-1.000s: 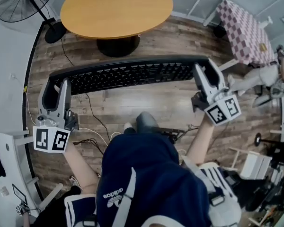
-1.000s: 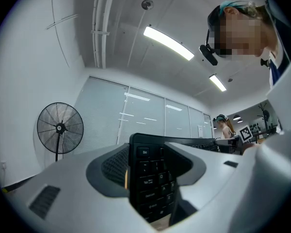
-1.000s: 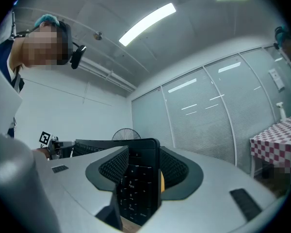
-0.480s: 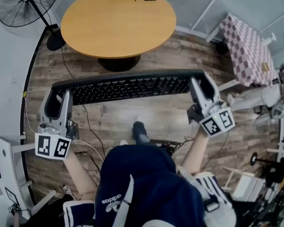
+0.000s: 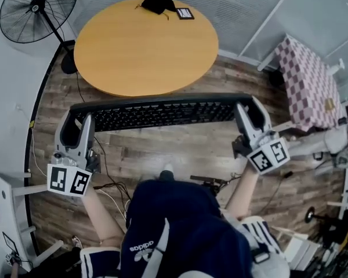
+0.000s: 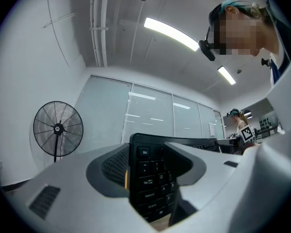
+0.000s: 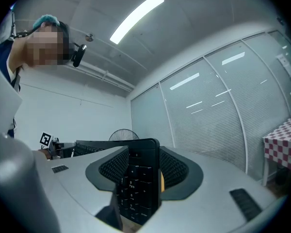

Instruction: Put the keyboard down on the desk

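A long black keyboard (image 5: 159,112) hangs level in the air above the wooden floor, just short of the round orange desk (image 5: 145,42). My left gripper (image 5: 73,126) is shut on its left end, and my right gripper (image 5: 247,110) is shut on its right end. The left gripper view shows the keyboard's left end (image 6: 150,178) clamped between the grey jaws. In the right gripper view the other end (image 7: 138,186) sits between the ribbed pads. The keyboard's keys face me.
A dark cloth (image 5: 158,3) and a small framed card (image 5: 185,13) lie at the desk's far edge. A standing fan (image 5: 37,4) is at the left. A checked table (image 5: 310,80) stands at the right. Cables (image 5: 110,172) trail on the floor.
Both grippers have carried the keyboard forward toward the round desk, and the desk now shows more fully in the head view. The grip on both ends is unchanged.
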The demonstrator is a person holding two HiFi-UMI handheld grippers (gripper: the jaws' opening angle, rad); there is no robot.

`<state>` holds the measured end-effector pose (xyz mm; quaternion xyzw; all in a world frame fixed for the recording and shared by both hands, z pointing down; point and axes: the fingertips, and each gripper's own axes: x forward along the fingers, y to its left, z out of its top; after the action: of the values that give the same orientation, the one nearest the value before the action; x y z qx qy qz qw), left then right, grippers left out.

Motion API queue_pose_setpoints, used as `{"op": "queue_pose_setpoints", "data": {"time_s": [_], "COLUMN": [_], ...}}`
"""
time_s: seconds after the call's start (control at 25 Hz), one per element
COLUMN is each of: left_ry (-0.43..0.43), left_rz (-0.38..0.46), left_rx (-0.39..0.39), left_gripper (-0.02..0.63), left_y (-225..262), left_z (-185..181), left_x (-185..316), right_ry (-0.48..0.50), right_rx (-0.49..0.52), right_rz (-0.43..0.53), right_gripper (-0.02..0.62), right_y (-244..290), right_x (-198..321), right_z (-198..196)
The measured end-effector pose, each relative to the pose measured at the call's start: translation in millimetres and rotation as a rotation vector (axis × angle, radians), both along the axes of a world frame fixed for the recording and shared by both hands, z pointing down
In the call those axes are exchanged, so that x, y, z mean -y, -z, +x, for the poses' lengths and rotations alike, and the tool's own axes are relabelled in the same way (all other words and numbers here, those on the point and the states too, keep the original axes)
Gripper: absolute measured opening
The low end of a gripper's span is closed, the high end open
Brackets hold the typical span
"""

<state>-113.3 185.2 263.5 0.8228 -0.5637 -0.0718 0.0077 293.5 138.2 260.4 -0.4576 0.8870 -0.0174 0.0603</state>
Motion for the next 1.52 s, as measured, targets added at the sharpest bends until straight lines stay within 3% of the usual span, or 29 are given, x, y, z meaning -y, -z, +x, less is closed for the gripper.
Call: {"op": "queue_pose_setpoints", "data": {"time_s": [0.48, 0.72, 1.24, 1.52], "left_ry": [0.004, -0.005, -0.02, -0.027], "left_rz": [-0.016, -0.048, -0.064, -0.065], "left_rx": [0.013, -0.003, -0.036, -0.049], "left_gripper": [0.221, 0.221, 0.221, 0.221], "left_y": [-4, -15, -22, -23], "left_z": [13, 11, -71, -117], "left_x": [33, 102, 275, 339], "right_ry": [0.011, 0.005, 0.0, -0.015], "right_rx": [0.02, 0.013, -0.023, -0.03], "right_rz": [-0.036, -0.065, -0.067, -0.08], "right_gripper": [0.184, 0.184, 0.184, 0.184], "right_y": [-17, -21, -11, -13], "right_x": [32, 97, 268, 325], "right_z": [17, 15, -69, -111]}}
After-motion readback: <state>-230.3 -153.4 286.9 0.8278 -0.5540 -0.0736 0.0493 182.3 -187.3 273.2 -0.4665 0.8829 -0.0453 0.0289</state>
